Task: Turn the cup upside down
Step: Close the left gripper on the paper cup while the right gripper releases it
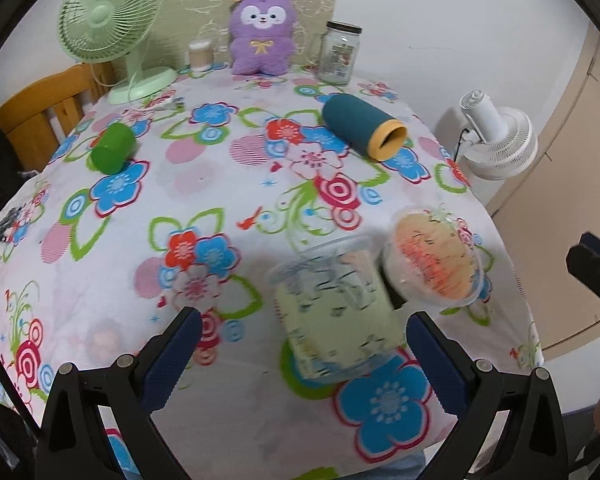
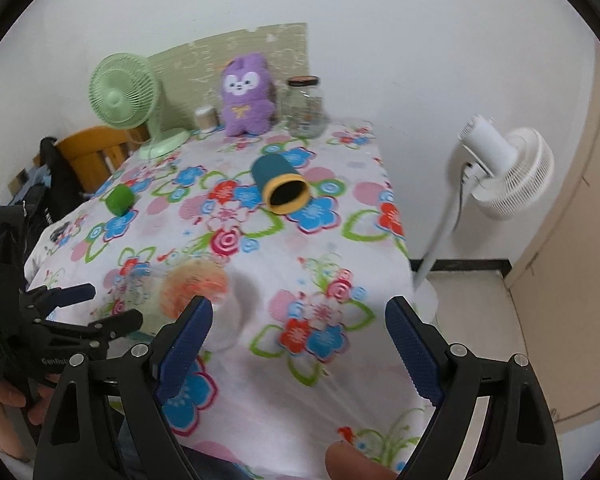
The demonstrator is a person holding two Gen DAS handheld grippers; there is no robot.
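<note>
A clear plastic cup with a pale green print [image 1: 332, 312] lies on its side on the flowered tablecloth [image 1: 220, 200], between the tips of my open left gripper [image 1: 304, 344]. A second clear cup with an orange print [image 1: 436, 256] lies just right of it, also seen in the right wrist view [image 2: 194, 286]. My right gripper [image 2: 300, 336] is open and empty, above the cloth to the right of the orange cup. The left gripper shows at the left of the right wrist view [image 2: 100, 308].
A teal cup with a yellow rim [image 1: 364, 126] and a small green cup [image 1: 114, 148] lie on their sides farther back. A green fan [image 1: 108, 24], a purple plush [image 1: 262, 32], a glass jar [image 1: 340, 52] stand at the far edge. A white fan [image 2: 504, 172] stands right of the table.
</note>
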